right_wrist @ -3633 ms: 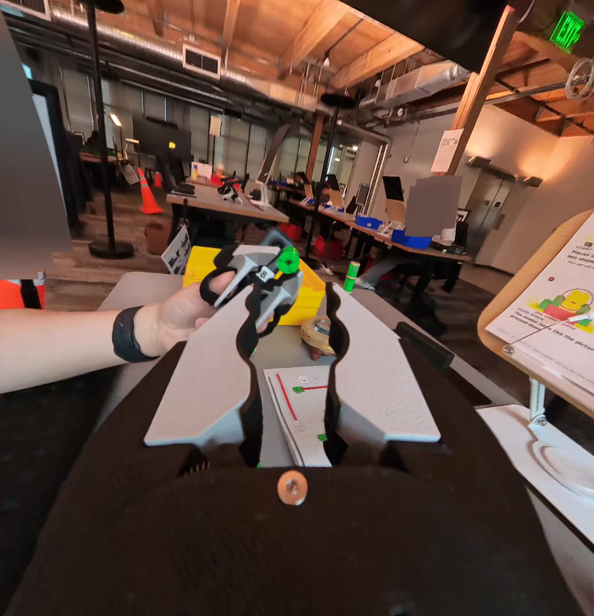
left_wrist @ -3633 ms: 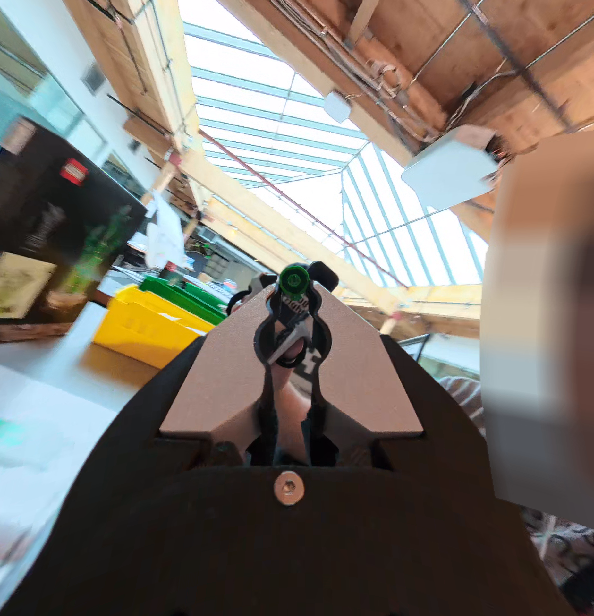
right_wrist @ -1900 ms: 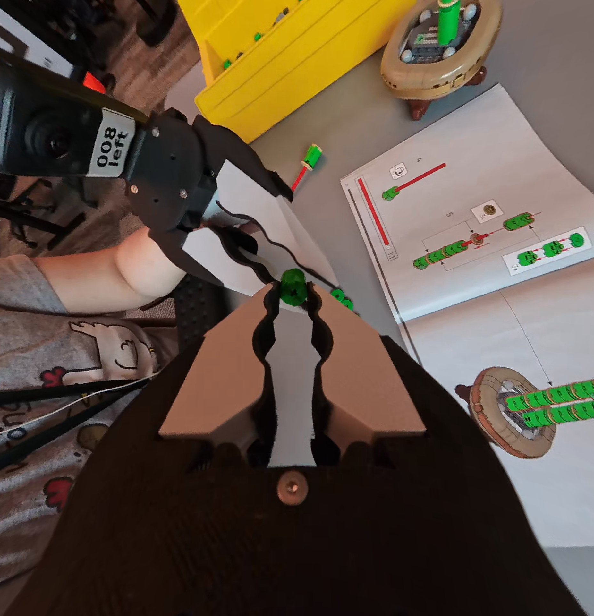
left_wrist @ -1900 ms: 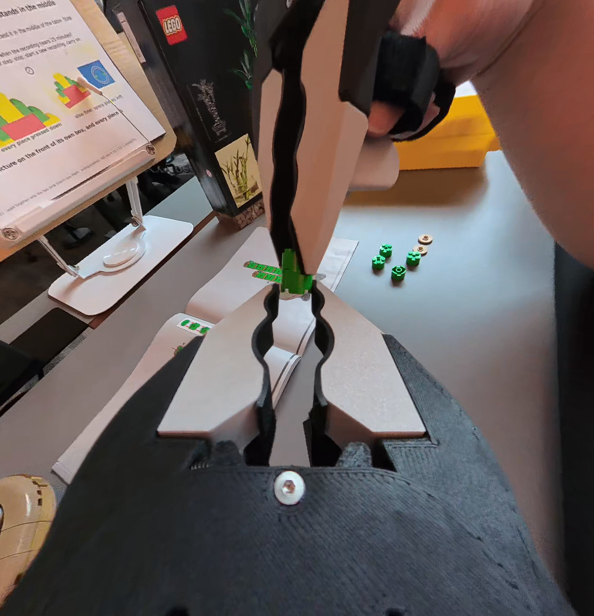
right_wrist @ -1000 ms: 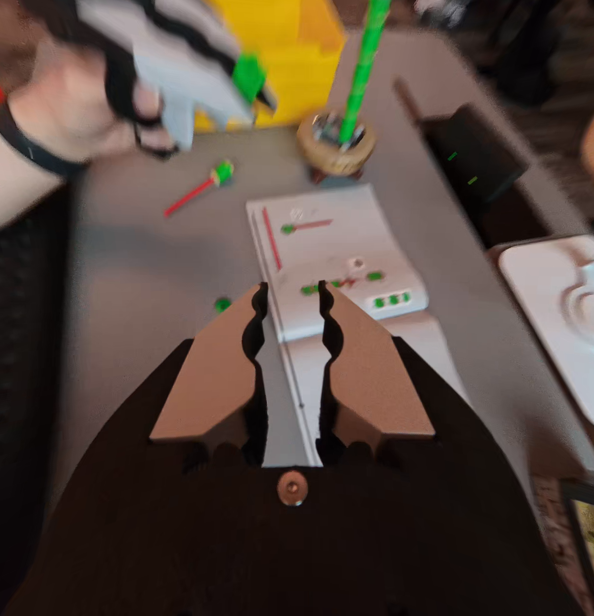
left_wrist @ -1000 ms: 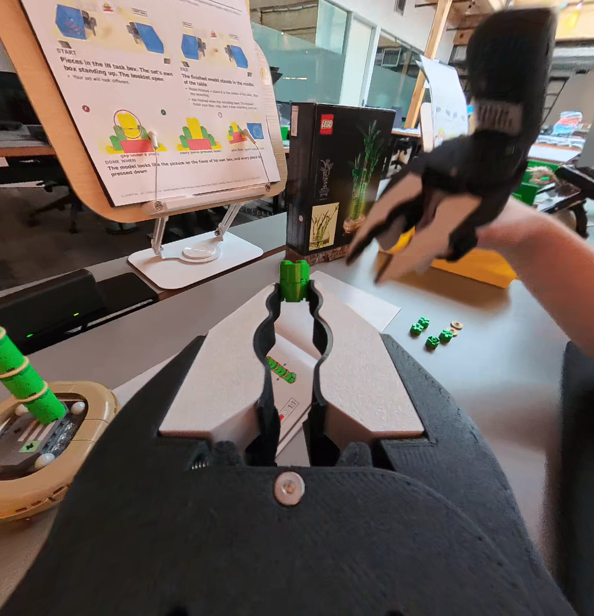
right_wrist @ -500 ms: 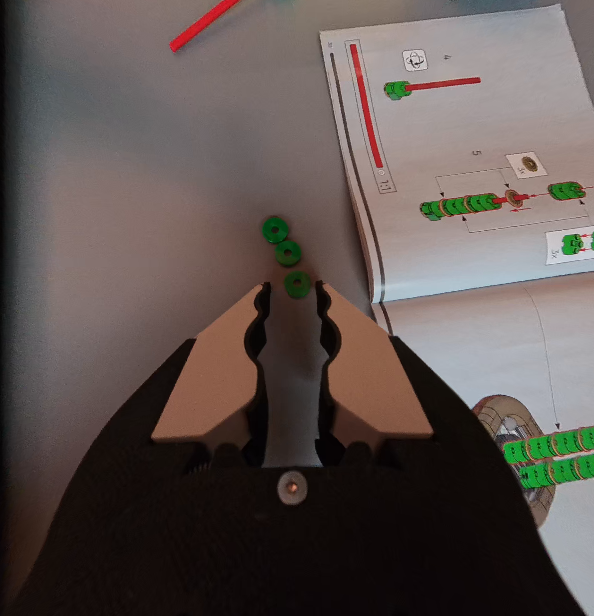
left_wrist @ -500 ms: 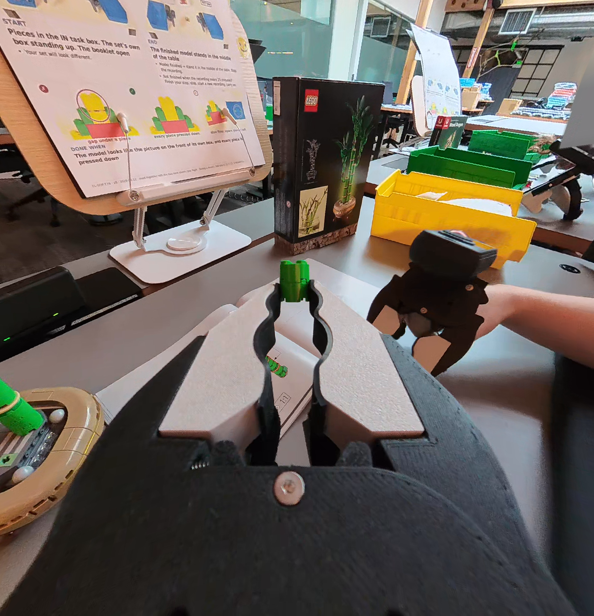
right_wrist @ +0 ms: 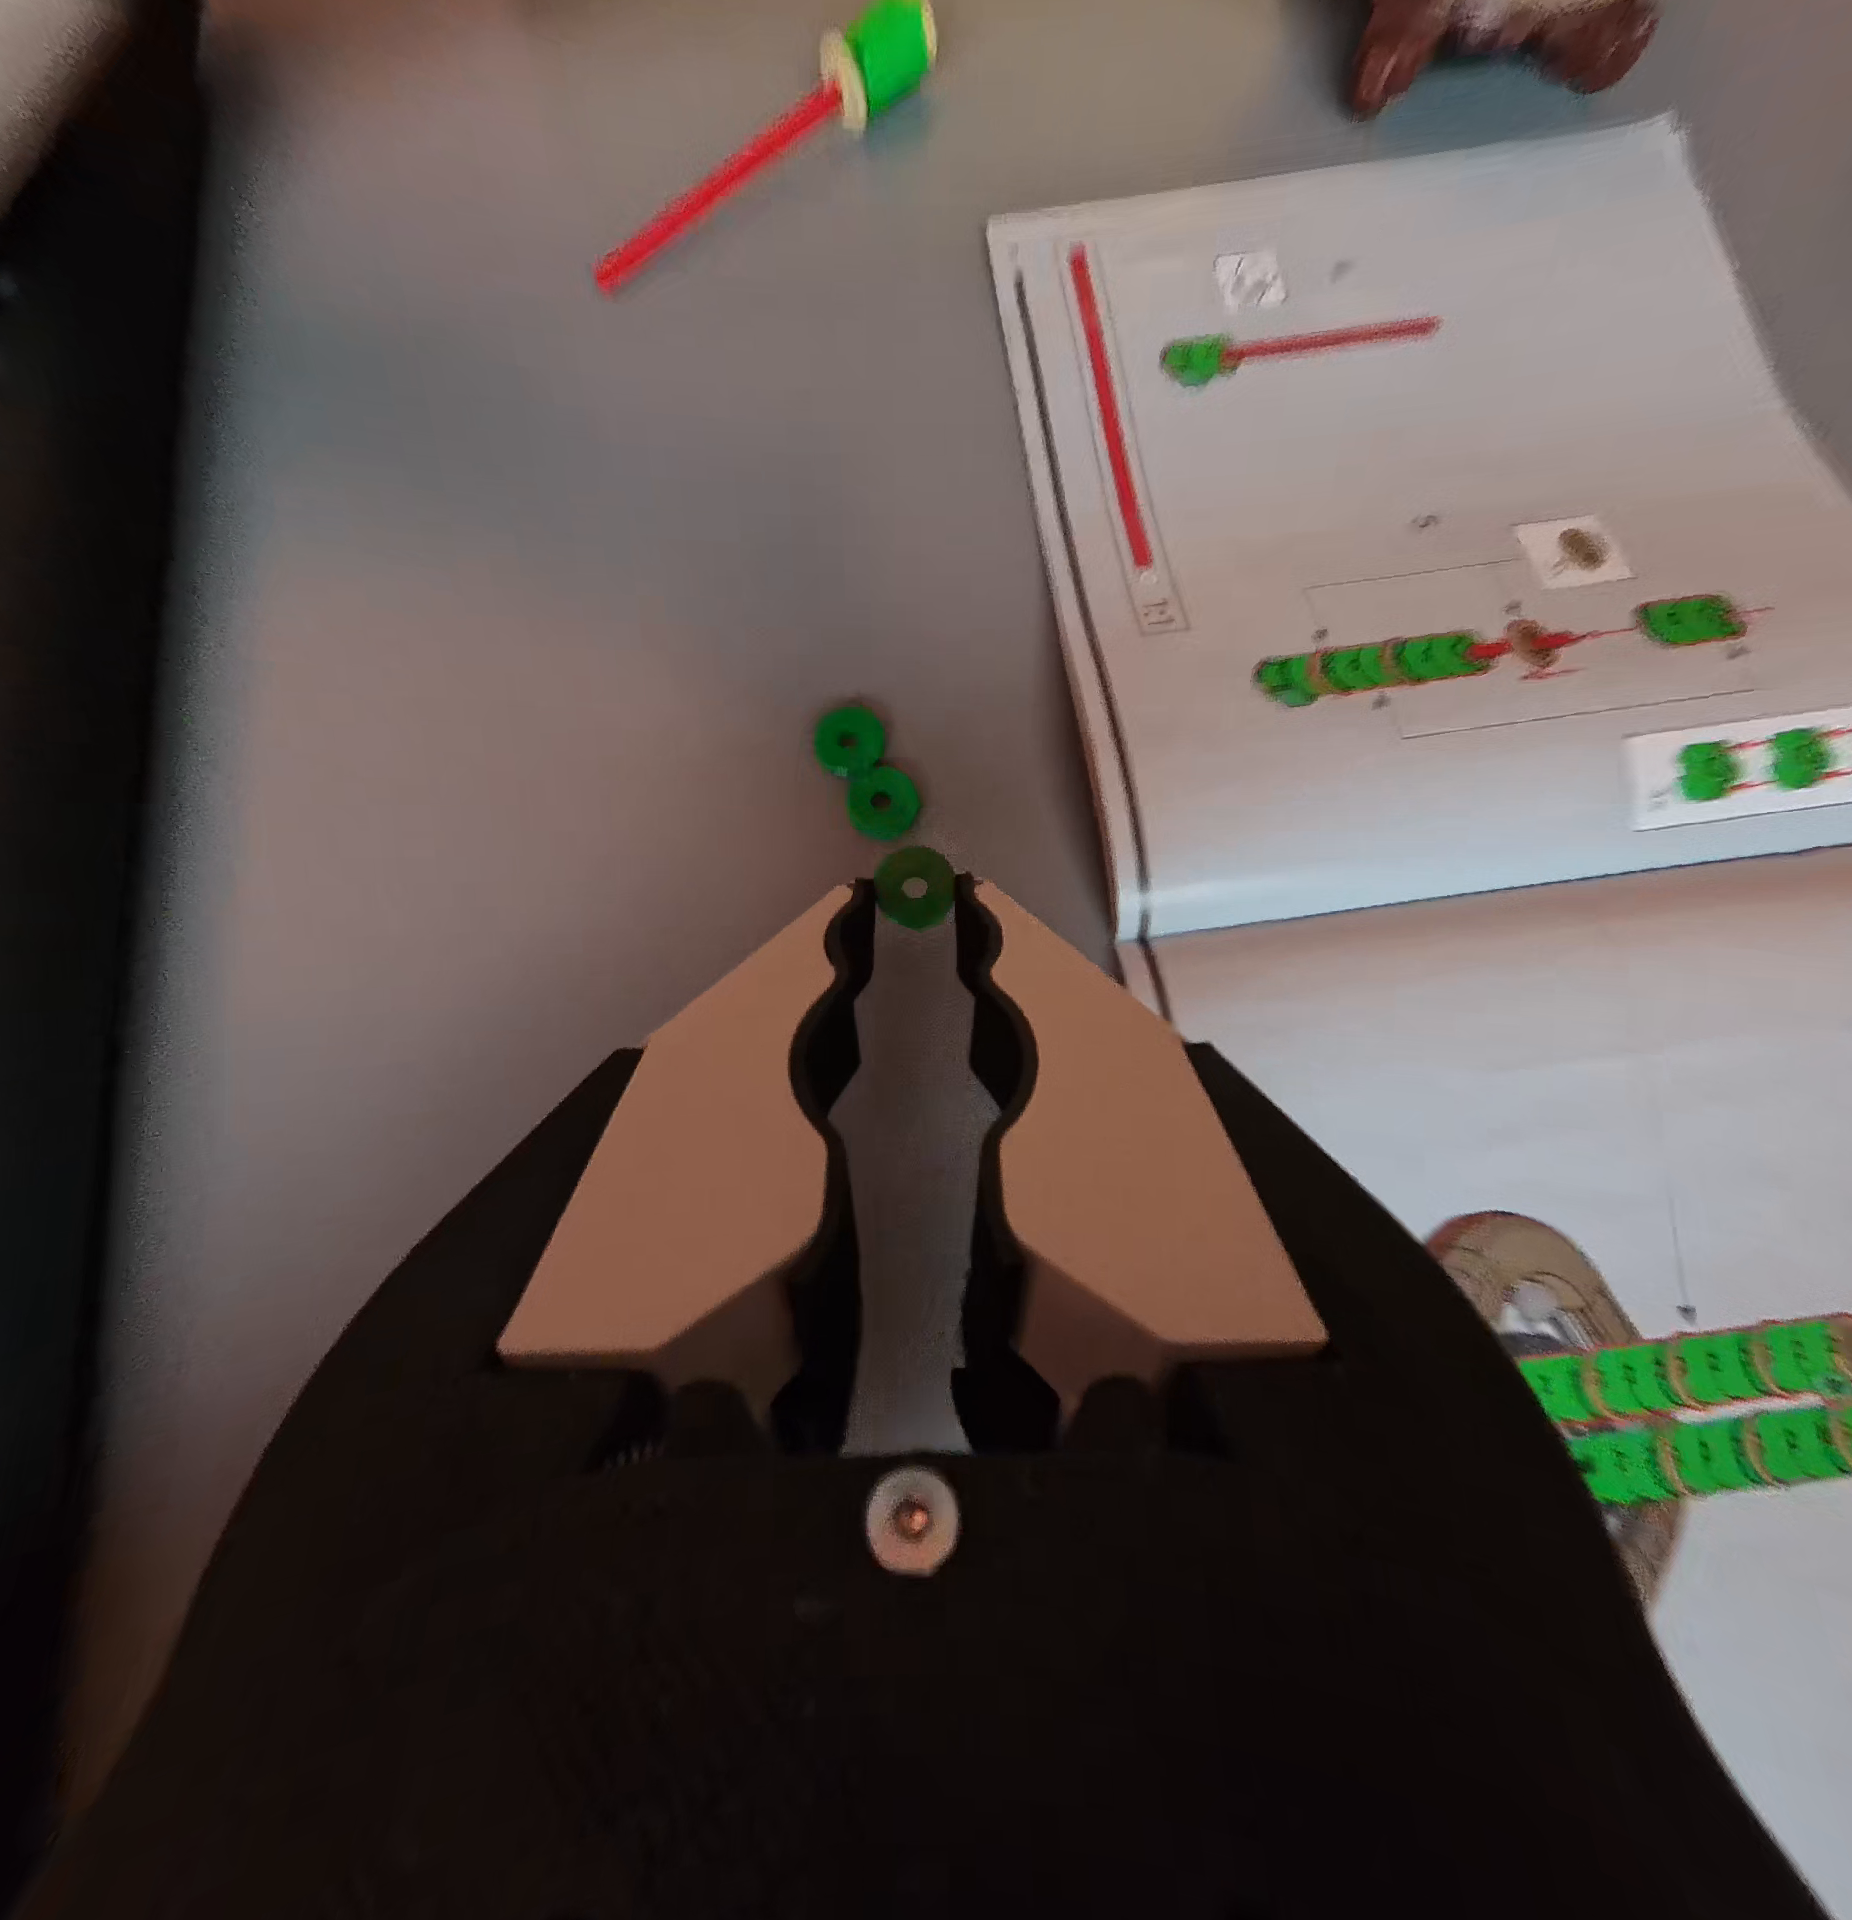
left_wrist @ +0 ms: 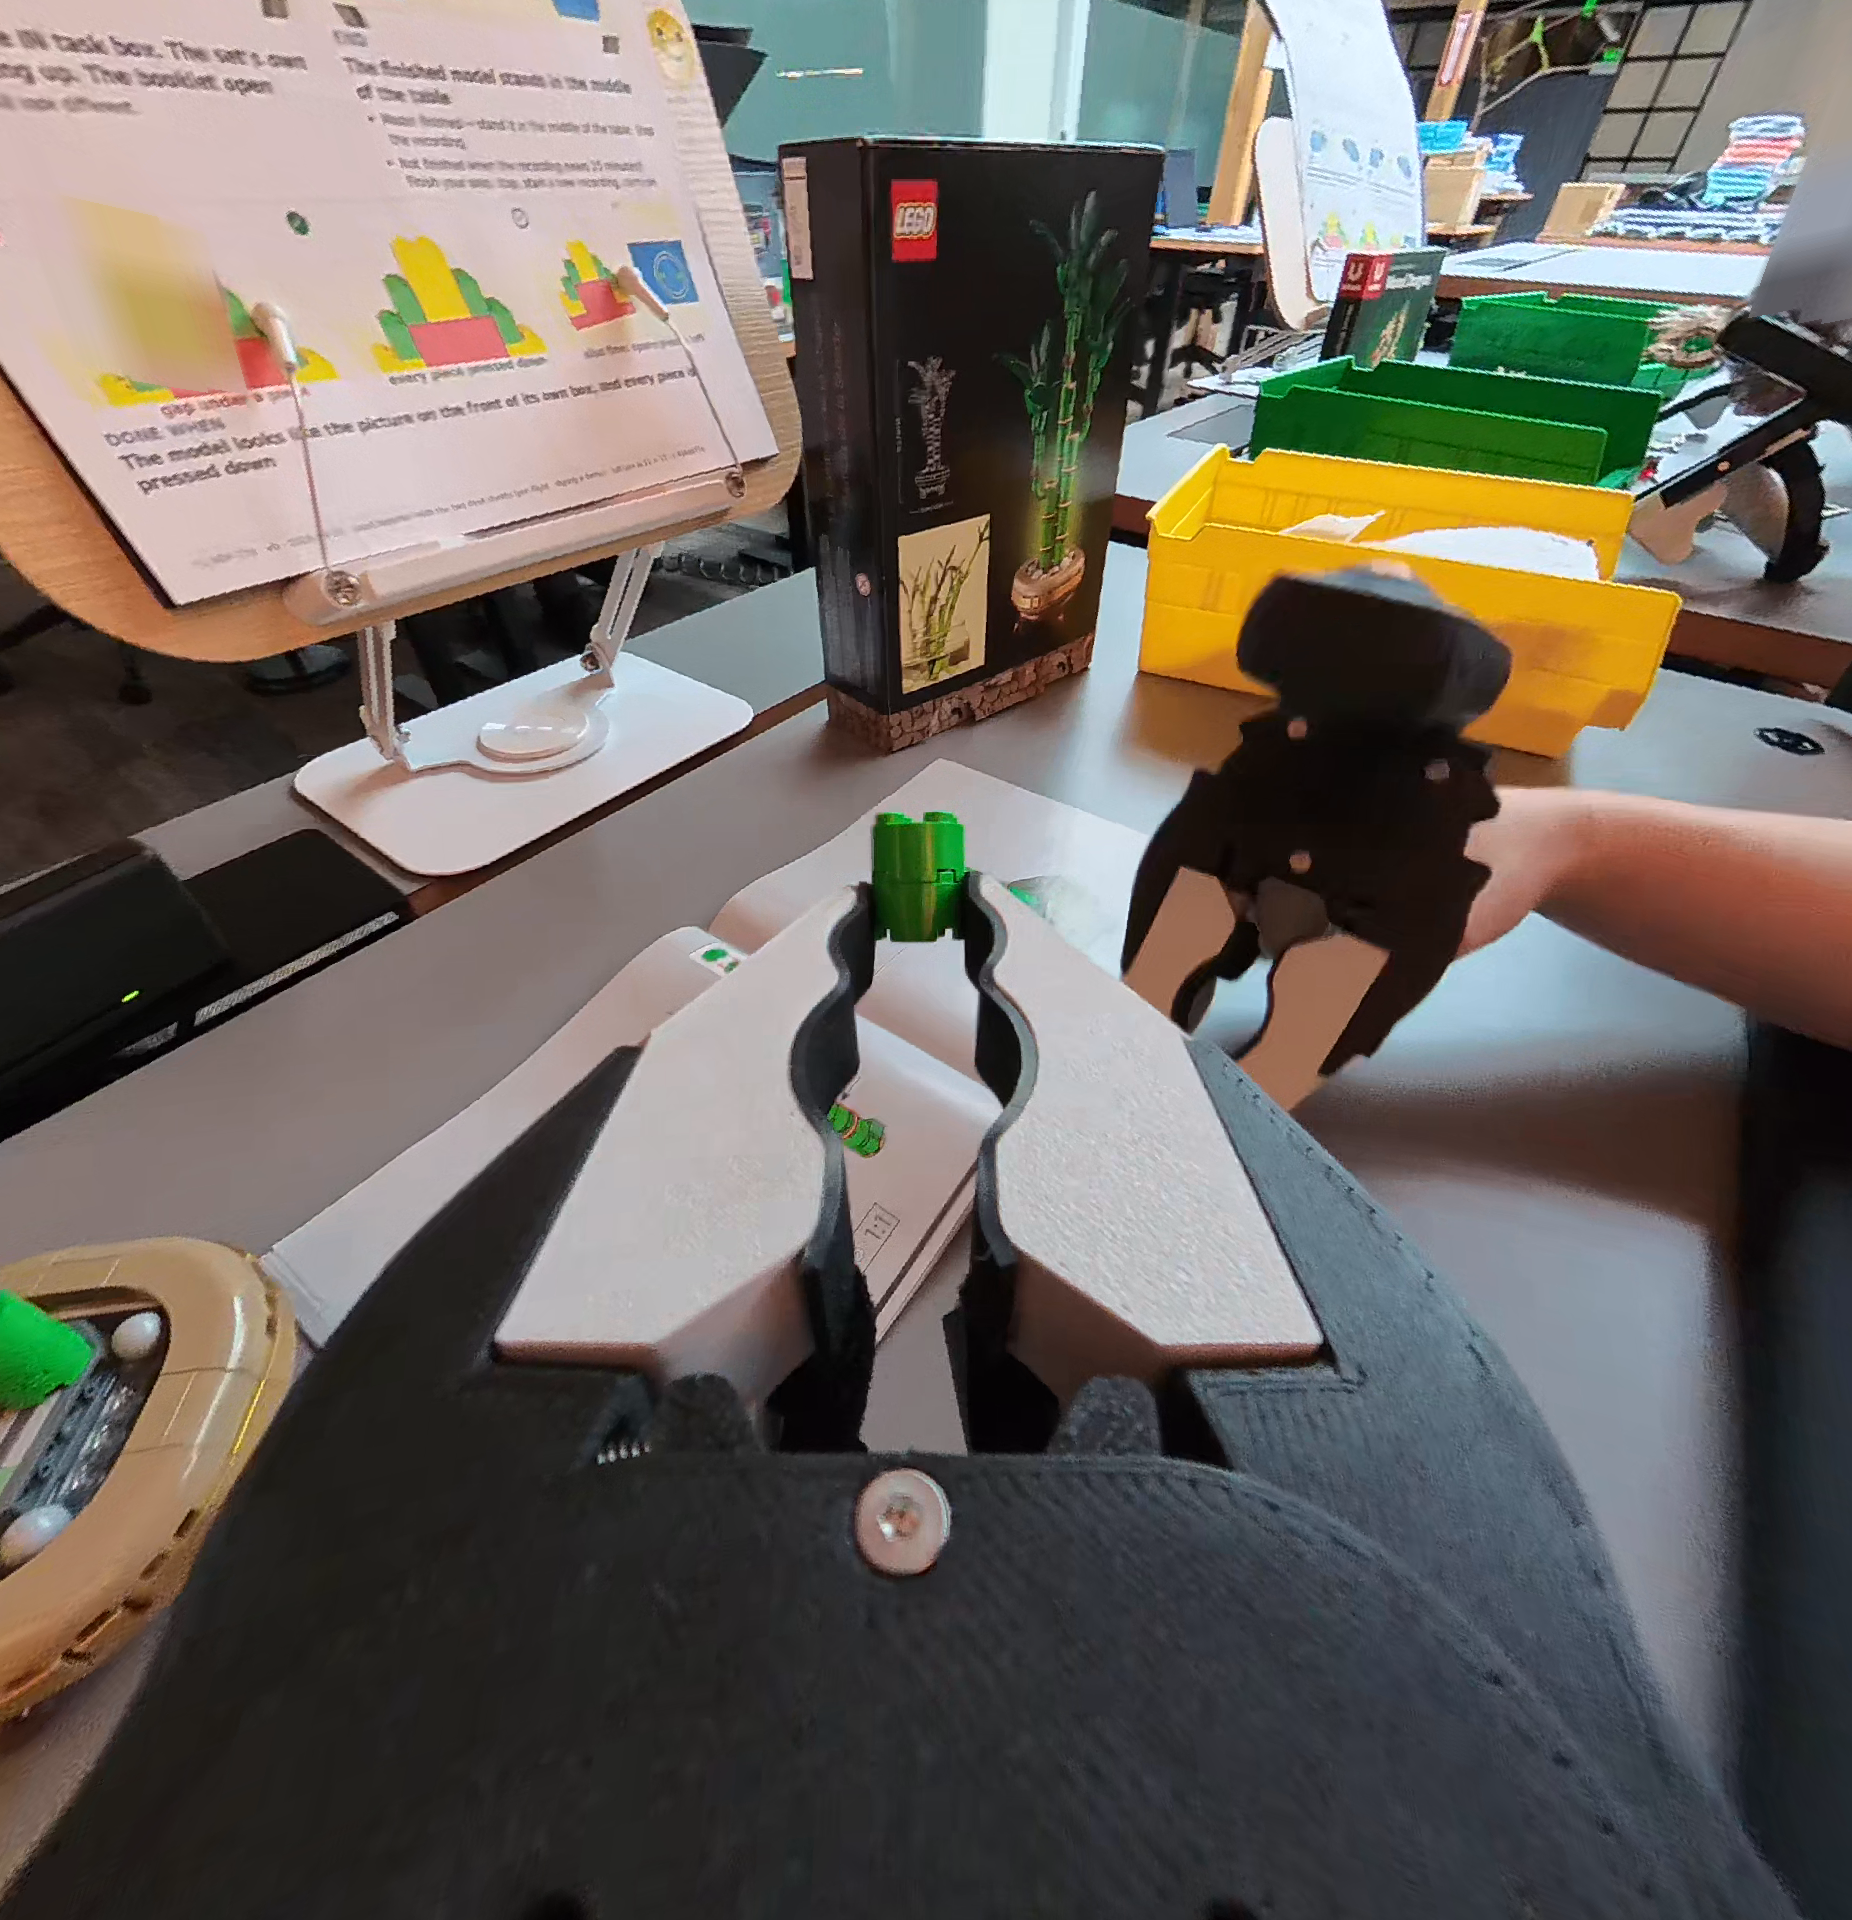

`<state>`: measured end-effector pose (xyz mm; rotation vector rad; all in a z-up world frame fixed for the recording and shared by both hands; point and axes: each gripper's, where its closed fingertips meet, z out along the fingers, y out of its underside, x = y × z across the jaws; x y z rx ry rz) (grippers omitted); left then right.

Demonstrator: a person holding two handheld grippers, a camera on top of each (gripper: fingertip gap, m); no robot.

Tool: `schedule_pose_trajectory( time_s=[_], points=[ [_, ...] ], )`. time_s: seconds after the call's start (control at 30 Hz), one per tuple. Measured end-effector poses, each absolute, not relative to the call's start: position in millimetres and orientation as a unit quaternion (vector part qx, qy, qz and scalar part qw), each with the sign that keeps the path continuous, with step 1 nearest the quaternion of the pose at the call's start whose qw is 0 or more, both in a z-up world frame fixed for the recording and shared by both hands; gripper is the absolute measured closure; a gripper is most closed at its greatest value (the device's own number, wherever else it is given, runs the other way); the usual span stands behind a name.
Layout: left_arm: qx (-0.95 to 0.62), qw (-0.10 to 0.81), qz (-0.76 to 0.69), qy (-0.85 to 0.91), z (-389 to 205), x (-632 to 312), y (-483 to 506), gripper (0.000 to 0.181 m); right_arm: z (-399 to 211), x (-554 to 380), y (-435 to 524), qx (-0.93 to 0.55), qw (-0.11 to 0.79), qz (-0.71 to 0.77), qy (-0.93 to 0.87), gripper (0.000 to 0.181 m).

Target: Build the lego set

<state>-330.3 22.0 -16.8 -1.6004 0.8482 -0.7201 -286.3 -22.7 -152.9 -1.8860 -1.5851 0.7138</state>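
- A stack of two green round bricks [left_wrist: 917,878] is clamped upright between the tips of the left gripper [left_wrist: 917,904], held up above the open instruction booklet [left_wrist: 1047,831].
- The right gripper [right_wrist: 914,896] is pointed down at the grey table [right_wrist: 486,571], and a green round brick [right_wrist: 913,886] is caught between its tips; the jaws are closed in on it, touching it on both sides.
- Just beyond that brick, two more green round bricks [right_wrist: 866,771] are seen lying on the table, touching each other.
- Farther off, a red axle [right_wrist: 719,192] with a green piece and a tan disc on its end is laid flat on the table.
- To the right of the loose bricks, the instruction booklet is spread open.
- In the left wrist view, the right gripper [left_wrist: 1265,997] is seen tipped downward over the table, beside the booklet.
- At the left edge, the tan pot base [left_wrist: 174,1455] with a green stalk [left_wrist: 18,1351] rising from it is spotted.
- Behind, the black set box [left_wrist: 963,436] is stood upright, a yellow bin [left_wrist: 1400,603] to its right and a document stand [left_wrist: 382,312] to its left.
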Motion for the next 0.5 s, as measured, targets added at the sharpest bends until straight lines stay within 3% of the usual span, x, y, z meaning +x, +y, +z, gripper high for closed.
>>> schedule_pose_trajectory(
  time_s=[0.1,0.2,0.4,0.5],
  points=[
    [-0.659,0.567,-0.311,0.385,-14.0,-317.8,13.4,0.167,-68.0,-293.4,-17.4,-0.668,0.365,0.345,-0.549,0.167],
    [-0.641,0.575,-0.314,0.4,-9.0,-304.7,4.3,0.167,8.1,-300.2,-20.4,-0.633,0.385,0.427,-0.518,0.167],
    [-0.618,0.594,-0.298,0.42,-3.1,-291.5,-6.6,0.167,27.7,-312.6,-6.6,-0.608,0.414,0.445,-0.511,0.167],
    [-0.618,0.587,-0.304,0.425,-4.4,-289.5,-8.2,0.167,19.2,-313.4,-6.0,-0.616,0.374,0.478,-0.502,0.167]
  ],
)
